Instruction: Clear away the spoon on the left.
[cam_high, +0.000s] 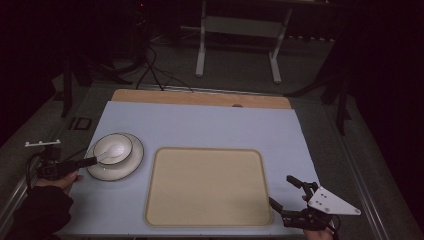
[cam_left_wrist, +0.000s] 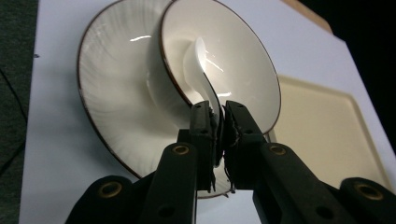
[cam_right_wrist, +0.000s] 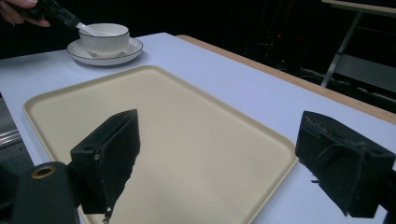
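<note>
A white bowl (cam_high: 120, 144) with a dark rim stands on a white plate (cam_high: 131, 162) at the table's left. A white spoon (cam_high: 111, 152) lies in the bowl, its handle sticking out over the rim toward the left. My left gripper (cam_high: 95, 160) is shut on that handle; in the left gripper view the jaws pinch the spoon (cam_left_wrist: 198, 65) just outside the bowl (cam_left_wrist: 238, 51). My right gripper (cam_high: 281, 190) stands open at the near right corner of a beige tray (cam_high: 207, 186), nothing between its jaws. In the right gripper view the tray (cam_right_wrist: 177, 116) lies bare under them.
A pale blue mat (cam_high: 200, 125) covers the table, with a strip of wood (cam_high: 200, 97) along the far edge. Beyond the table stand a white frame (cam_high: 240, 35) and cables (cam_high: 155, 70) on a dark floor. The bowl (cam_right_wrist: 105, 37) and plate (cam_right_wrist: 130, 48) sit far from my right gripper.
</note>
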